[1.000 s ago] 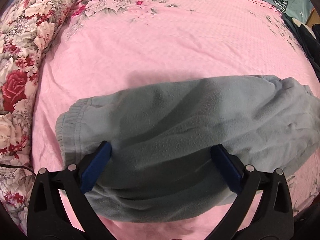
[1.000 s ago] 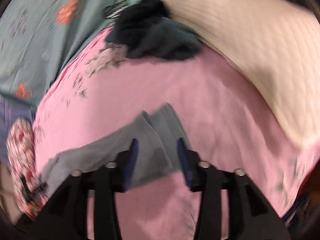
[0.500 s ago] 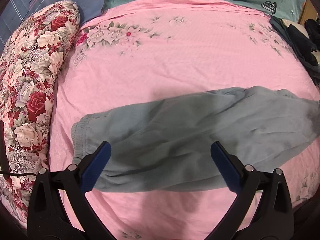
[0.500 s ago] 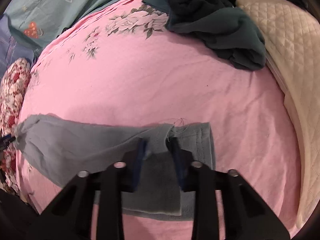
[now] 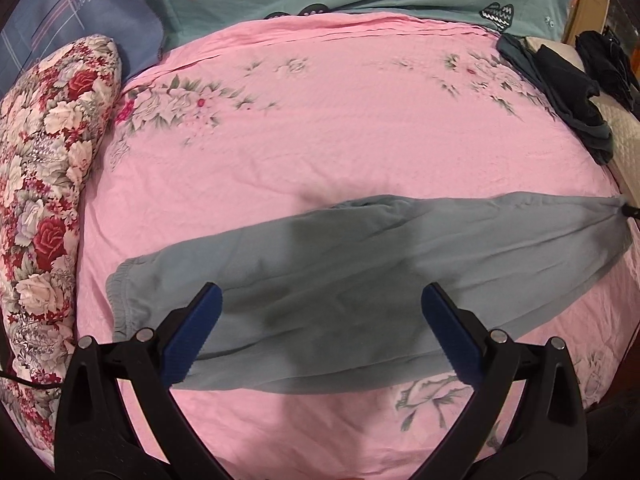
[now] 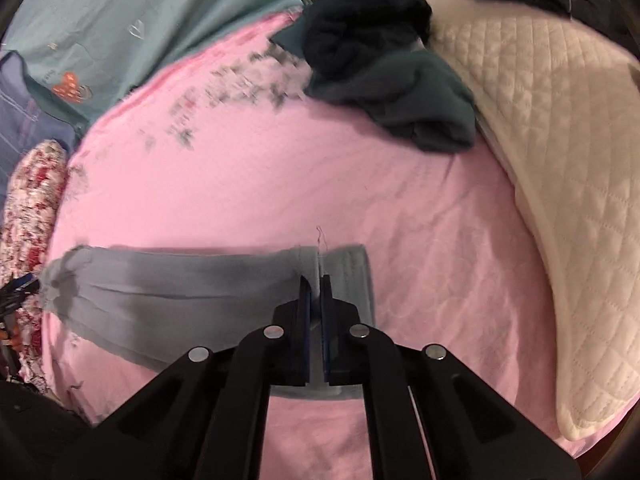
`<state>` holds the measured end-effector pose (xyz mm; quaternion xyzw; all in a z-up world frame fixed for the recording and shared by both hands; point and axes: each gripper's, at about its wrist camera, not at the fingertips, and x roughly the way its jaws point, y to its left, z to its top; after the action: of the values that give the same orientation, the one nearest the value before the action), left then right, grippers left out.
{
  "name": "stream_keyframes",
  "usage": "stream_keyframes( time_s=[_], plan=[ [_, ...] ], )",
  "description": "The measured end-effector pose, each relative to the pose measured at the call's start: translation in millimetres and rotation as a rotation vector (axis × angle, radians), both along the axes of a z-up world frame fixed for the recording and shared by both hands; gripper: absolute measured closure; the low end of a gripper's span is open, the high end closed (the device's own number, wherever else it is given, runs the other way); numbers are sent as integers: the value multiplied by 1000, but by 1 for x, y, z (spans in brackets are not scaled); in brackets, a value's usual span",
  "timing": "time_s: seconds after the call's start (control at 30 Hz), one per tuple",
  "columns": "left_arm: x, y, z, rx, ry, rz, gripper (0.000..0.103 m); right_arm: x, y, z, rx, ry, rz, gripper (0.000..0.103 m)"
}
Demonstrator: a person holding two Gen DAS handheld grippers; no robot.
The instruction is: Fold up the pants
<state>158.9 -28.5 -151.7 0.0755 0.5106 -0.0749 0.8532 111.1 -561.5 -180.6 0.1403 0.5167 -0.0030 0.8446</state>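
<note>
We hold the right hand-held gripper (image 6: pixel 316 280) clamped on the grey pants (image 5: pixel 360 272) hem; the left hand-held gripper (image 5: pixel 320 320) stands wide above the pink bedsheet (image 5: pixel 340 120).

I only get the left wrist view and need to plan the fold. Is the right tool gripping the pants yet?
Observer: Yes. The right tool is shut on the hem end of the grey pants.
Operator: What lies beyond that hem?
Observer: Bare pink sheet, then a cream quilted cover along the bed's edge.
Operator: Anything near the grip?
Observer: Only a loose thread at the hem; the dark clothes pile sits well away, apart from the pants.
</note>
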Motion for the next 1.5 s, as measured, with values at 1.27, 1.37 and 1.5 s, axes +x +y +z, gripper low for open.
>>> stream_keyframes(
  time_s=[1.27,1.37,1.5],
  plan=[
    [-4,-33,3,-6,12,-89,2,-67,-21,-17,42,74,-158,95],
    [-5,-26,3,-16,16,-63,2,-62,-23,7,10,6,-154,81],
    [-6,-18,4,-30,20,-19,2,-27,-17,12,2,-24,-89,78]
  ],
)
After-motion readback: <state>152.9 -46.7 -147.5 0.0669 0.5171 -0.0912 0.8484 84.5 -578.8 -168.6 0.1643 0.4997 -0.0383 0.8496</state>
